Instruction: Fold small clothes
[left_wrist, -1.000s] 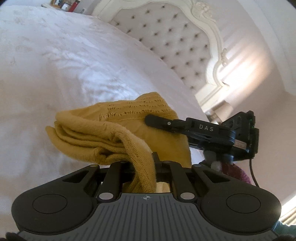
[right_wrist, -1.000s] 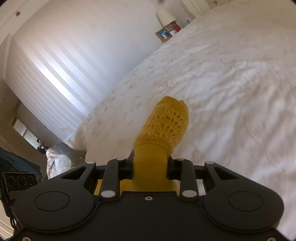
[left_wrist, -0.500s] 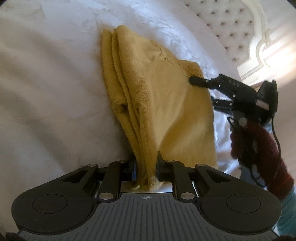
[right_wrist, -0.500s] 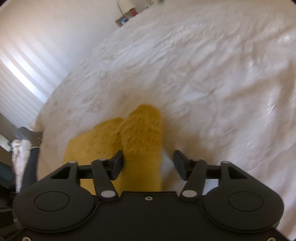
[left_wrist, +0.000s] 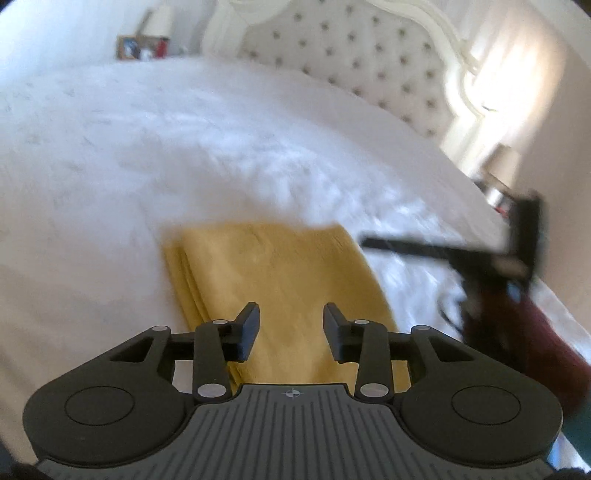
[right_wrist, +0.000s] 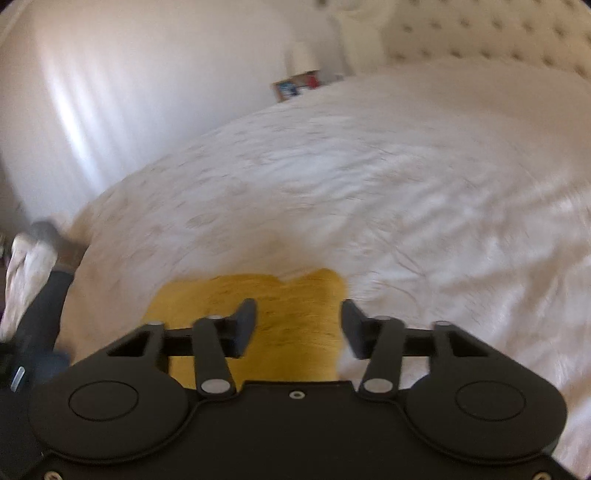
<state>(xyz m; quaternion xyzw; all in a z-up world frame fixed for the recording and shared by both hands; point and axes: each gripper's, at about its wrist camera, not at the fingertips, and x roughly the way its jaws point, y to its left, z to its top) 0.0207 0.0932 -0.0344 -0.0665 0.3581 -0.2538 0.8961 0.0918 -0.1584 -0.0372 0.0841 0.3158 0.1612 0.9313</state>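
Both my grippers are spread wide and hold nothing; the folded yellow knitted cloth (left_wrist: 280, 291) lies flat on the white bed cover (left_wrist: 184, 155), right under my left gripper (left_wrist: 291, 331); its long side points away from me; my right gripper (right_wrist: 298, 328) hangs over its other edge.

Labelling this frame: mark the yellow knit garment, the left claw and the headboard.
yellow knit garment (left_wrist: 280, 280), left wrist view, flat top layer.
left claw (left_wrist: 291, 323), left wrist view, gap midway between its open fingertips.
headboard (left_wrist: 354, 48), left wrist view, tufted panel.
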